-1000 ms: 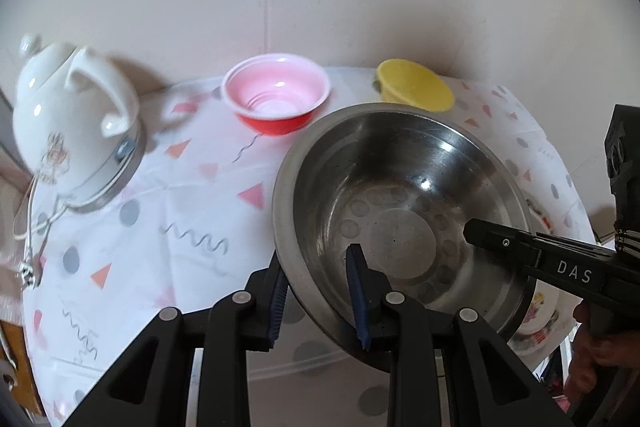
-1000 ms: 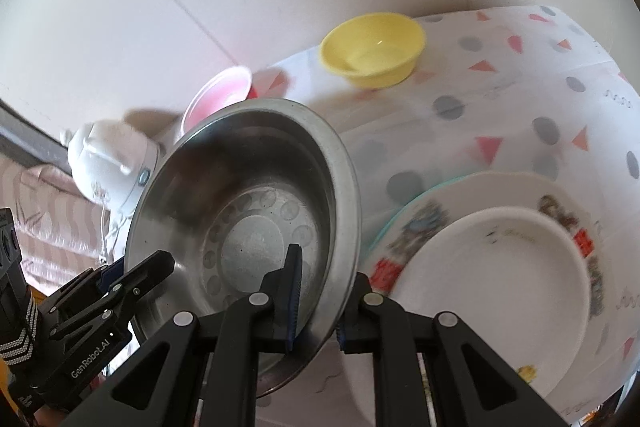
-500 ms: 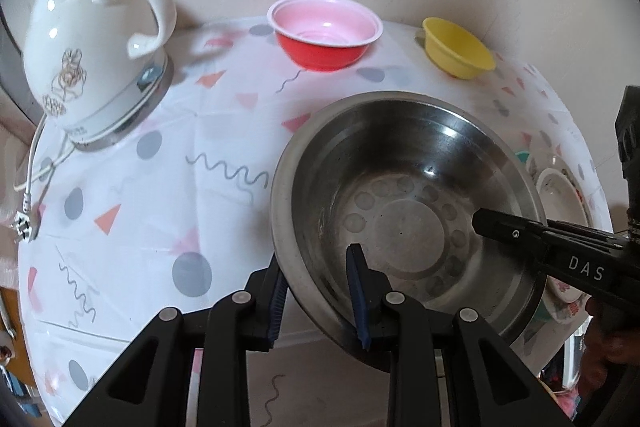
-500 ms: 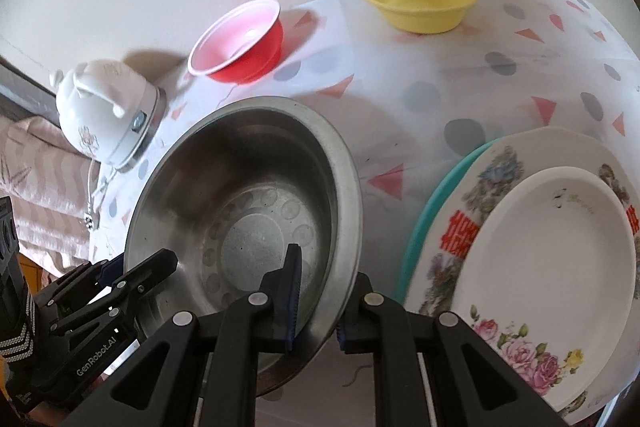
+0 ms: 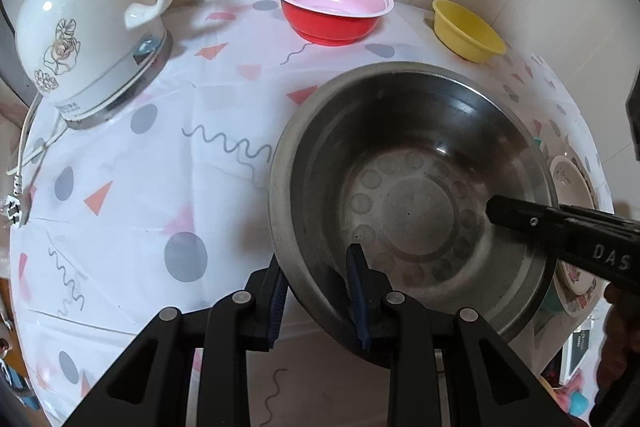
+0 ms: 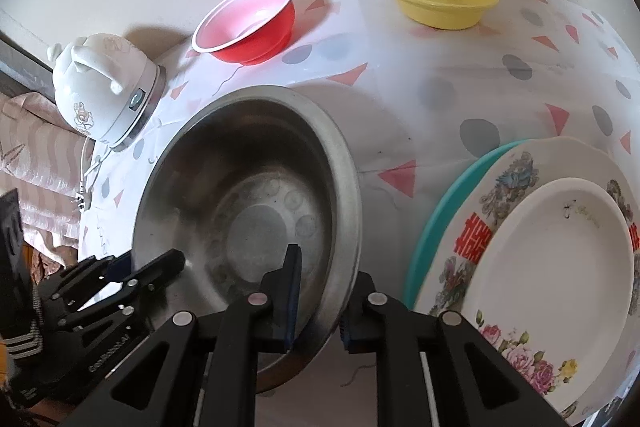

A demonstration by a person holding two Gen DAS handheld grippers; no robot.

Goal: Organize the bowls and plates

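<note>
A large steel bowl (image 5: 412, 195) is held above the table by both grippers. My left gripper (image 5: 318, 297) is shut on its near rim, one finger inside, one outside. My right gripper (image 6: 320, 303) is shut on the opposite rim of the steel bowl (image 6: 248, 211) and shows in the left wrist view (image 5: 560, 231) at the right. A red bowl (image 5: 334, 9) and a yellow bowl (image 5: 466, 29) stand at the back of the table. A stack of plates (image 6: 560, 259) lies at the right: a white plate on a floral plate on a teal one.
A white kettle (image 5: 84, 27) on its base stands at the back left, its cord and plug (image 5: 16, 203) trailing to the left edge. The patterned tablecloth (image 5: 160, 155) covers the table. A wall runs close behind the bowls.
Both grippers have moved the steel bowl lower and back toward the near edge. The kettle, red bowl and yellow bowl now show more fully behind it.
</note>
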